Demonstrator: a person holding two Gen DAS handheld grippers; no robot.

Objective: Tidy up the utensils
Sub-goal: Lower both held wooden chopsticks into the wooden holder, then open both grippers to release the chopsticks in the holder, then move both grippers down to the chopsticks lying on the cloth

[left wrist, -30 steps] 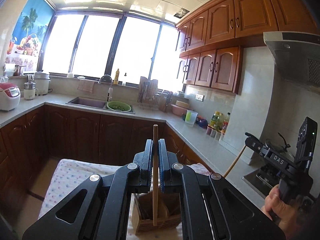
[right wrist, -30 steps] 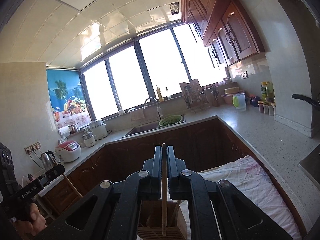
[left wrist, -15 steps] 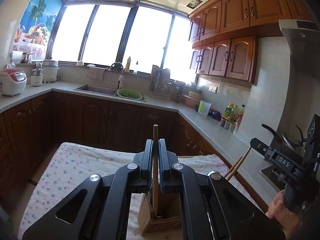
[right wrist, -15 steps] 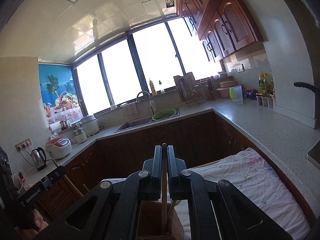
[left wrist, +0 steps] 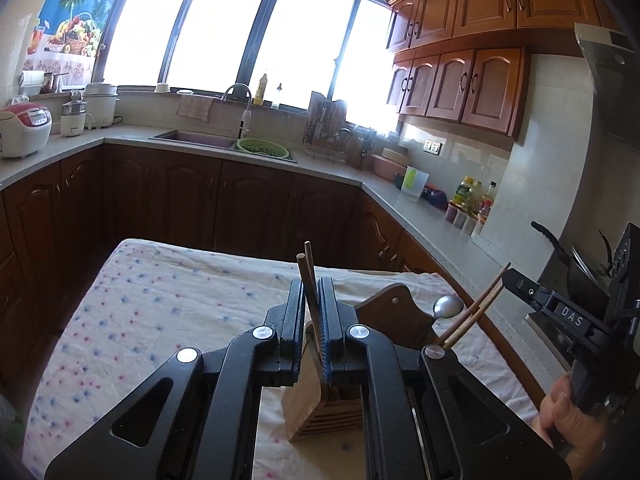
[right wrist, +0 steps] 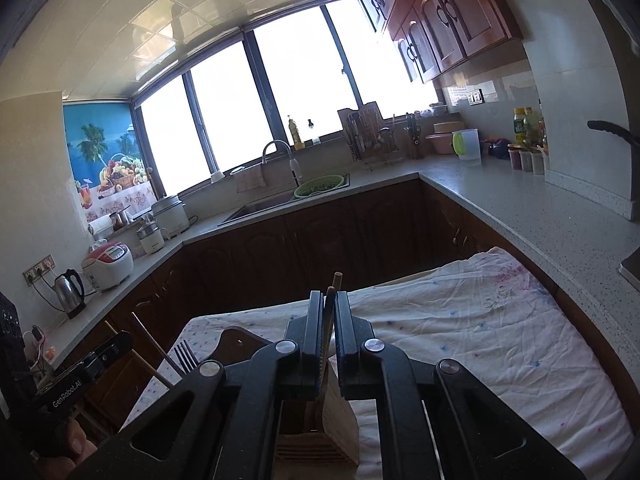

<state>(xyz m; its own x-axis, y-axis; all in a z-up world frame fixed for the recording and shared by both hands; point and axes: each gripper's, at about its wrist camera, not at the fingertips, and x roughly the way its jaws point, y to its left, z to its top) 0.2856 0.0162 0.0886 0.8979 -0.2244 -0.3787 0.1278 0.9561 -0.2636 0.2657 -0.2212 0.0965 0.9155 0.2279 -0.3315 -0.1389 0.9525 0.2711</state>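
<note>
Left tool [left wrist: 311, 320], fingers drawn almost together, leaving a narrow gap. Right tool [right wrist: 328, 326], fingers likewise nearly closed. Each tool is carried in a bare hand [left wrist: 568, 420] at its rear grip.

I see daylight blowing out the wide black-framed windows [left wrist: 248, 36] ahead; the dark wooden lower cabinets [right wrist: 360, 236] sit in shadow, and fisheye bending darkens my frame corners.
</note>
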